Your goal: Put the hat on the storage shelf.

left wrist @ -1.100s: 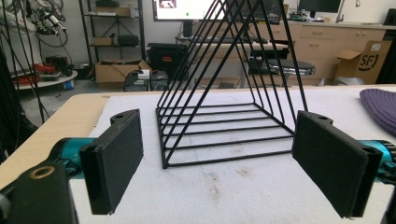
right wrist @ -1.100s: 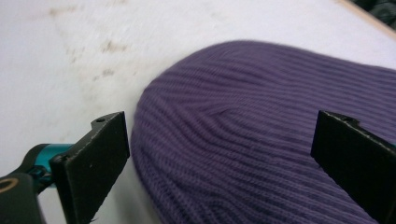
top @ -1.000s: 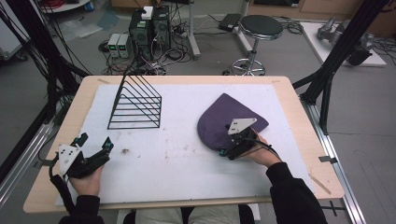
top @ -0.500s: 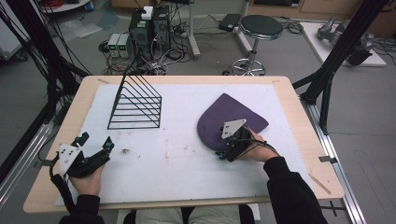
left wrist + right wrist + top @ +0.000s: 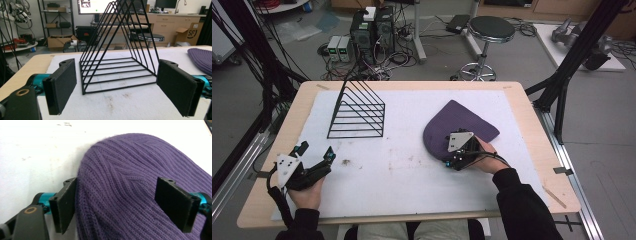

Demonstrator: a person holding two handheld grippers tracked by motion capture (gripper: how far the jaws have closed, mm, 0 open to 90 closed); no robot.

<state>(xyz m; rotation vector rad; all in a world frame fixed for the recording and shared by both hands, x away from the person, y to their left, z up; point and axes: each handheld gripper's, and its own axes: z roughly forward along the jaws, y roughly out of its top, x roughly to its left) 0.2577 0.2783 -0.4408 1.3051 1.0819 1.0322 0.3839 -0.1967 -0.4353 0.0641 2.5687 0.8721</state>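
Jaws of right gripper (image 5: 120,205) — spread wide, straddling the near edge of the purple knit beanie (image 5: 140,185) on the white mat (image 5: 412,170). Left gripper (image 5: 120,87) — jaws wide apart, holding nothing; black wire rack (image 5: 117,50) beyond.

The hat (image 5: 130,190) is soft purple wool with knitted ribs. My rack (image 5: 117,50) is thin black wire, a bit shiny. A white, matt, fuzzy sheet (image 5: 412,185) with small stains covers my pale wood table (image 5: 532,120). My tongs (image 5: 122,85) have dull black rubbery pads (image 5: 63,82).
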